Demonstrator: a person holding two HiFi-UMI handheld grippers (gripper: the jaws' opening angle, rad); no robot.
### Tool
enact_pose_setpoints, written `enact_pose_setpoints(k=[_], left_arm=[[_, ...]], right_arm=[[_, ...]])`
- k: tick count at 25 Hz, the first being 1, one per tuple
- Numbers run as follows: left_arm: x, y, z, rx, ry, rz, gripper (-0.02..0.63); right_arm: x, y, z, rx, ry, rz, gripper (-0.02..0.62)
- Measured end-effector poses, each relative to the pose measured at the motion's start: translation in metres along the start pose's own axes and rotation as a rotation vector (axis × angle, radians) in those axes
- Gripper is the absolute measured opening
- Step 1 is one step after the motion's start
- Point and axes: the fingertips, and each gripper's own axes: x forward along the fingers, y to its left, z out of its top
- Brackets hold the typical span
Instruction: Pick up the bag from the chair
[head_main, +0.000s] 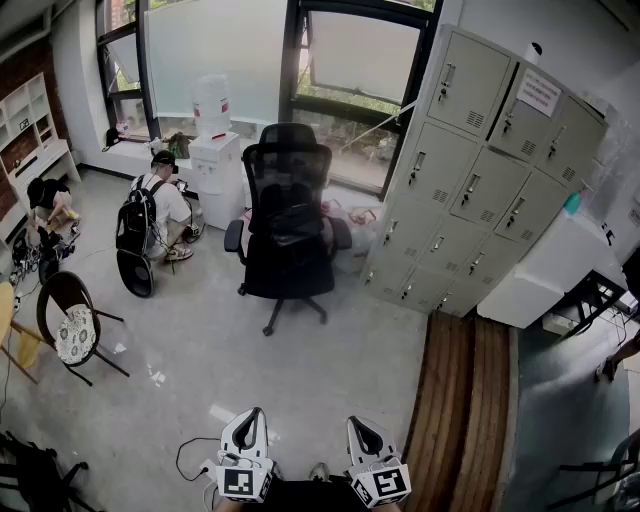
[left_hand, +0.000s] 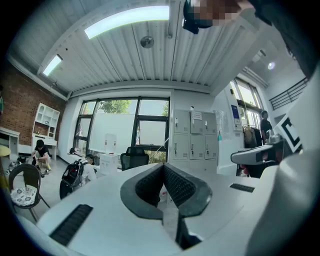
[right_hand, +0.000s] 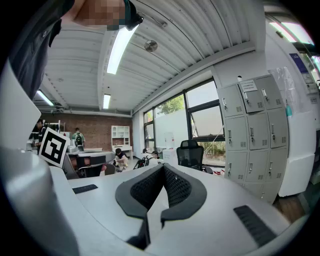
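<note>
Dark bag (head_main: 290, 226) on black office chair (head_main: 288, 160), grey lockers (head_main: 480, 175) closed

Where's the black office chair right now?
The office chair stands at the head view's centre, by the window, between the water dispenser on its left and the grey lockers on its right.

Grey glossy floor (head_main: 330, 370) fills mid-frame. On it, the black office chair (head_main: 288, 215) stands at upper centre and a round-backed chair (head_main: 70, 325) at the left edge. Wooden boards (head_main: 465, 400) run lower right, and a thin cable (head_main: 186, 456) loops at the bottom.
</note>
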Motion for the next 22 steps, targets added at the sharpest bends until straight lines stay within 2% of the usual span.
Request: enact_pose_setpoints(k=[11,22], left_arm=[[-0.004,-0.012,0.001,0.007,0.003,-0.012,0.0],[-0.005,-0.034,-0.002,0.011,0.013,0.016,0.002]], right_arm=[[-0.008,0.004,-0.002,0.006,-0.009,0.028,-0.003],[-0.021,-0.01,-0.011,-0.003,-0.005,0.058,-0.003]])
